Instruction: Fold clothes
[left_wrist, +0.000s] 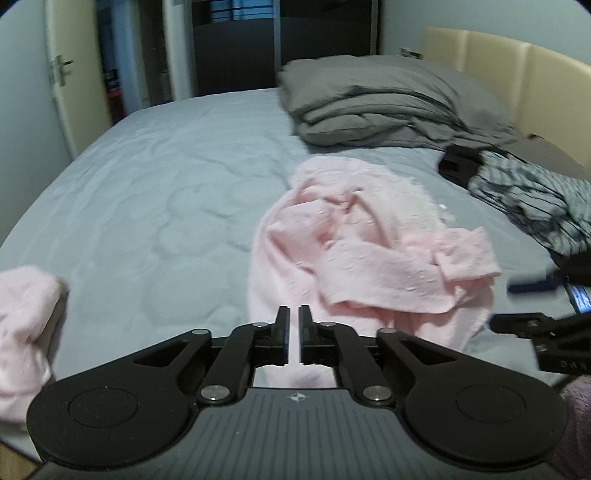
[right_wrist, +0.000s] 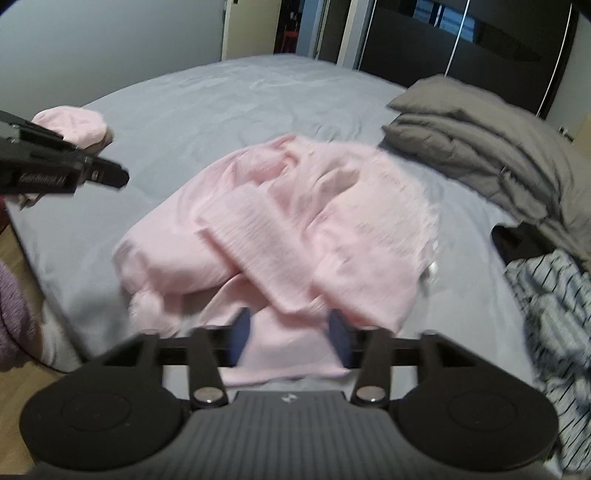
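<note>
Left wrist view
Left gripper: black two-finger tool, 6 o'clock; fingers nearly pressed together, a thin slit between, pinching nothing.
Crumpled pale pink knit garment: centre to 4 o'clock on the grey quilted bed sheet, its near edge under the fingertips.
Small pink cloth bundle: 9 o'clock, at the bed edge.
Folded taupe duvet: 1 o'clock, by the cream padded headboard.
Grey striped garment: 3 o'clock.
Right gripper: 4 o'clock; markings on its body too blurred to read.
Writing: none legible.

Right wrist view
Right gripper: 6 o'clock; blue-padded fingers spread wide, pink fabric between them, not clamped.
Pink garment: centre.
Left gripper: 9 o'clock.
</note>
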